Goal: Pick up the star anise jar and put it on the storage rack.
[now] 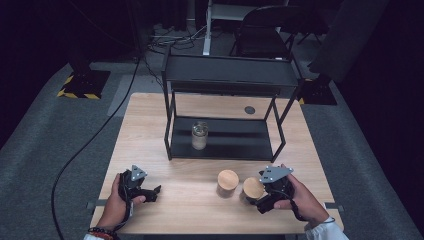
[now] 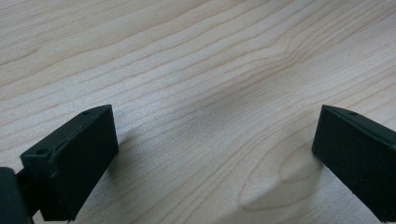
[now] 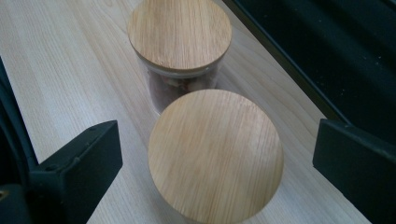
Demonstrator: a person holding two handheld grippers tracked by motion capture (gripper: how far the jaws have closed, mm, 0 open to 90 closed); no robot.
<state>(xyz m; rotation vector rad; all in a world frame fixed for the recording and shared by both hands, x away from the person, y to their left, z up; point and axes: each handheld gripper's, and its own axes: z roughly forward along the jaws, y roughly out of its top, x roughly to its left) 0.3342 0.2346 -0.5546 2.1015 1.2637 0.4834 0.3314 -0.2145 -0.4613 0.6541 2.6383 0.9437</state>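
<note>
On the wooden table (image 1: 190,172), jars (image 1: 228,181)

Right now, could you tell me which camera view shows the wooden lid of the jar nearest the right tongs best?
The right gripper view: the near jar's lid lies large between the open right tongs, its grain clear. The high view shows that lid small, beside the other lidded jar. The left gripper view looks at bare table.

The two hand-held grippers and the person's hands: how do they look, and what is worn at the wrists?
Each gripper, left and right, is black with two blocky black jaws and a grey three-cornered plate on top. The left wrist wears a dark beaded bracelet; the right wrist shows a white sleeve cuff.
</note>
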